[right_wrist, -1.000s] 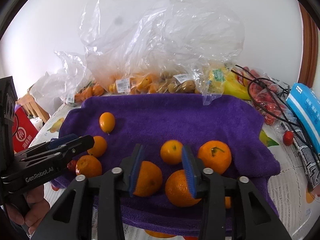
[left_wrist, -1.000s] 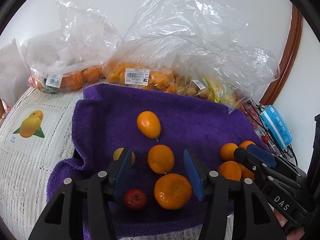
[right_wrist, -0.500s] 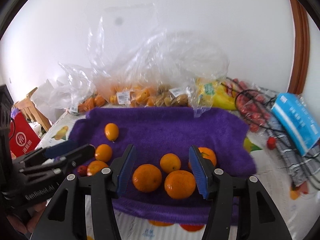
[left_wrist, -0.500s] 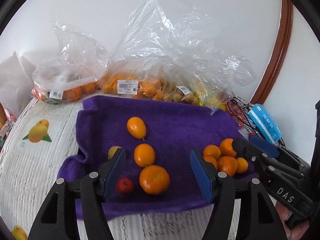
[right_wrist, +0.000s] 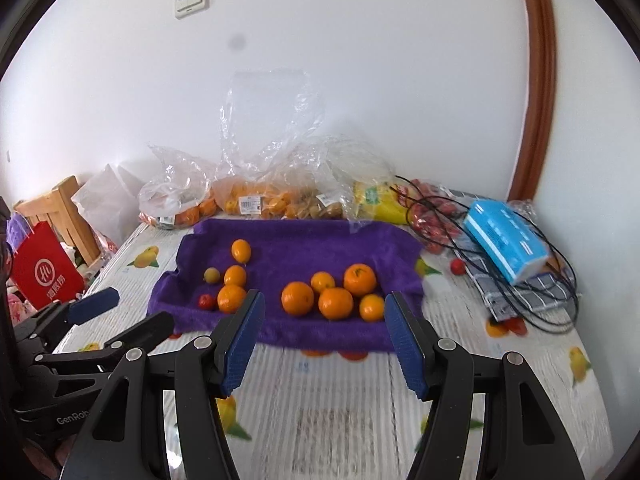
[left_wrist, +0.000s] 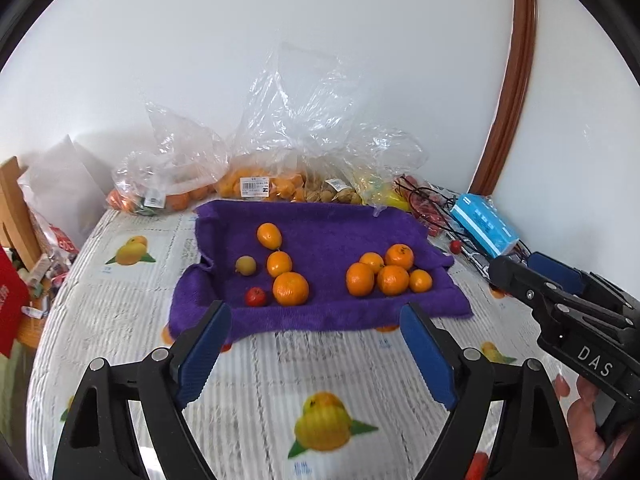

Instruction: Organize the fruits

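Note:
A purple towel [left_wrist: 332, 224] [right_wrist: 304, 240] lies on the table with two groups of fruit. On its left are a large orange [left_wrist: 290, 288] [right_wrist: 231, 298], a smaller orange [left_wrist: 279, 263], an oval orange fruit [left_wrist: 269, 235] [right_wrist: 241, 250], a yellowish fruit [left_wrist: 245, 265] and a small red fruit [left_wrist: 255, 296] [right_wrist: 206, 301]. On its right sit several oranges [left_wrist: 388, 274] [right_wrist: 336, 294] bunched together. My left gripper [left_wrist: 316, 354] hangs above the tablecloth short of the towel, jaws opening, nothing between them. My right gripper [right_wrist: 324, 340] is likewise back from the towel, jaws opening and empty.
Clear plastic bags of fruit [left_wrist: 276, 176] [right_wrist: 248, 196] line the wall behind the towel. At the right lie a blue tissue pack [left_wrist: 484, 228] [right_wrist: 506, 236], black cables [right_wrist: 536, 292], a checked cloth and a stray red fruit [right_wrist: 457, 266]. A red paper bag [right_wrist: 42, 276] and wooden chair stand left.
Both grippers have pulled back and up from the towel, opening wider. The oranges that were between their jaws now lie on the towel, in a left group and a right group.

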A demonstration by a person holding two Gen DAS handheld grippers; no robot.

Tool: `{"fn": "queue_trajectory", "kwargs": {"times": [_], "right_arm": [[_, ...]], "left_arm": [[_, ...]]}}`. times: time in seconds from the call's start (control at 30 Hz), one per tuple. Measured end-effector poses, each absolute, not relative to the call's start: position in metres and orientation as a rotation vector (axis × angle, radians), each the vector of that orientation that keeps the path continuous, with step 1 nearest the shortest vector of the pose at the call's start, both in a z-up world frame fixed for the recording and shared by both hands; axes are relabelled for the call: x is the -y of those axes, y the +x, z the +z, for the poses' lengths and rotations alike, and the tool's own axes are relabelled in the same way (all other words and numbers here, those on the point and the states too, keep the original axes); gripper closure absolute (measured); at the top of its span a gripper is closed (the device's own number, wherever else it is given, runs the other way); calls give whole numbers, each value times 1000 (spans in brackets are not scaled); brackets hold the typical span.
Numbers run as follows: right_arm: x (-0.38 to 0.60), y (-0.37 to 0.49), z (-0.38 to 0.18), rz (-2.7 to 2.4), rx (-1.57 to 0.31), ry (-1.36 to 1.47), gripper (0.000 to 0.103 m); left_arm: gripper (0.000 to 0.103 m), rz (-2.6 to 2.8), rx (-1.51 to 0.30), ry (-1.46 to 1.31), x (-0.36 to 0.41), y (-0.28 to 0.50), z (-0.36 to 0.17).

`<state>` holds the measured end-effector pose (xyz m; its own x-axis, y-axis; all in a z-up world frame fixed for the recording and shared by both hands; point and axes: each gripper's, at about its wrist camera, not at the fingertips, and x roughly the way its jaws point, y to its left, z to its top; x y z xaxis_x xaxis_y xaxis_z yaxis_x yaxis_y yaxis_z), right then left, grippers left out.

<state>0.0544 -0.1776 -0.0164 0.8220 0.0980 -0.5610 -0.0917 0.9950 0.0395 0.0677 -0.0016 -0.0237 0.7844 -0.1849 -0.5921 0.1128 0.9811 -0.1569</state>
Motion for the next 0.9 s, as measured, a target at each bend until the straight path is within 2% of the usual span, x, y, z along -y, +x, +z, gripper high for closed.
{"fn": "queue_trajectory", "kwargs": {"times": [0.1,0.17,0.27,0.33,0.5,0.57,0.9], "right_arm": [[181,31,-15,88,-606,28,37],[183,13,-15,67,-602,24,25],[184,-12,-12,40,-579,15,16],[186,-27,-10,25,-564,10,12],[197,-52,-5,5,-560,39,9],[203,-60,-3,-3,-560,60,3],[215,-83,5,-6,-523,83,2]], "left_arm": [[17,-162,-648,-119,1,45,-16],[17,-154,-620,-105,1,26,-9],[12,-149,-592,-98,0,6,0],[5,-160,-574,-109,-1,-6,6],[1,-147,-537,-101,4,-30,15],[1,-147,-537,-101,6,-36,16],[1,-130,-540,-86,7,-48,16]]}}
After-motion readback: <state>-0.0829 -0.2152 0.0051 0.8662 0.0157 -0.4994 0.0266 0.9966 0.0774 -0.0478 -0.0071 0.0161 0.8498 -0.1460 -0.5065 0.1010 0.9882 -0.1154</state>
